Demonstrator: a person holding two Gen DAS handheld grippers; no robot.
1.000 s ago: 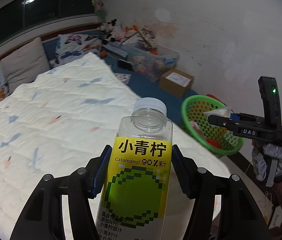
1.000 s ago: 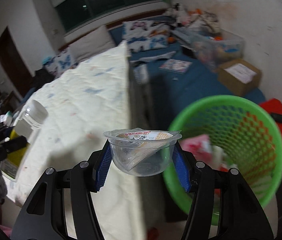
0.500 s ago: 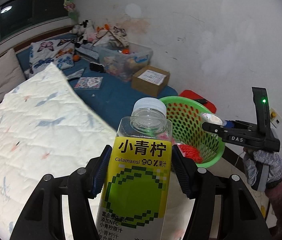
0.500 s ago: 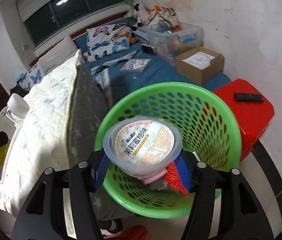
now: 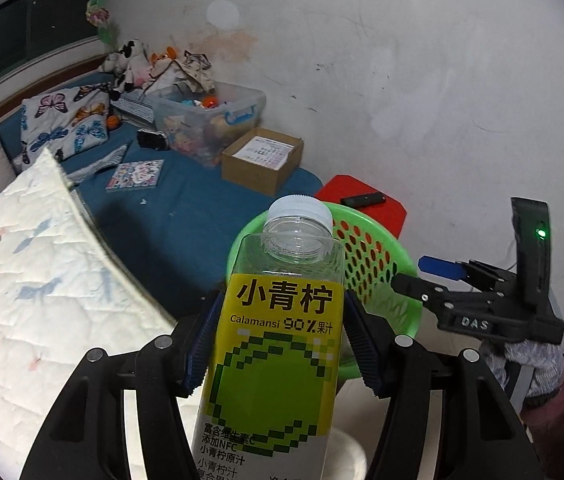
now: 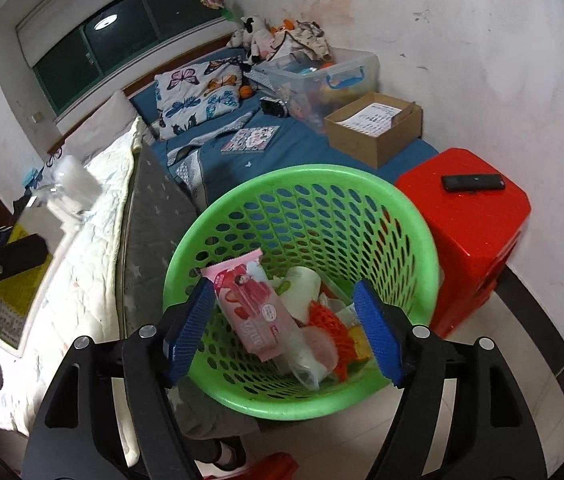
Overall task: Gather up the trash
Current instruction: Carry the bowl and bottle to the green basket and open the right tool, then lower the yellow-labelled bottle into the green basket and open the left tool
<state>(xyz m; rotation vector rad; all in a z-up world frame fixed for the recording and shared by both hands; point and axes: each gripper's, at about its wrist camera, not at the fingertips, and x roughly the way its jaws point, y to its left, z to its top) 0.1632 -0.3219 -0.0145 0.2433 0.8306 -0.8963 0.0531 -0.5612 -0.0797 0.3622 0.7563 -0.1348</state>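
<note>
The left gripper pinches the upright juice bottle; the green basket lies just ahead. The right gripper, fingers just spreading, is empty above it.

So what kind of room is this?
Most likely a bedroom: there is a quilted mattress, a butterfly-print pillow on blue bedding, and stuffed toys piled by the wall.

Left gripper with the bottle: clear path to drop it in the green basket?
Probably yes. The basket sits open-topped just beyond the bottle in the left gripper; the right gripper over it is open, holding nothing, and may need to withdraw.
</note>
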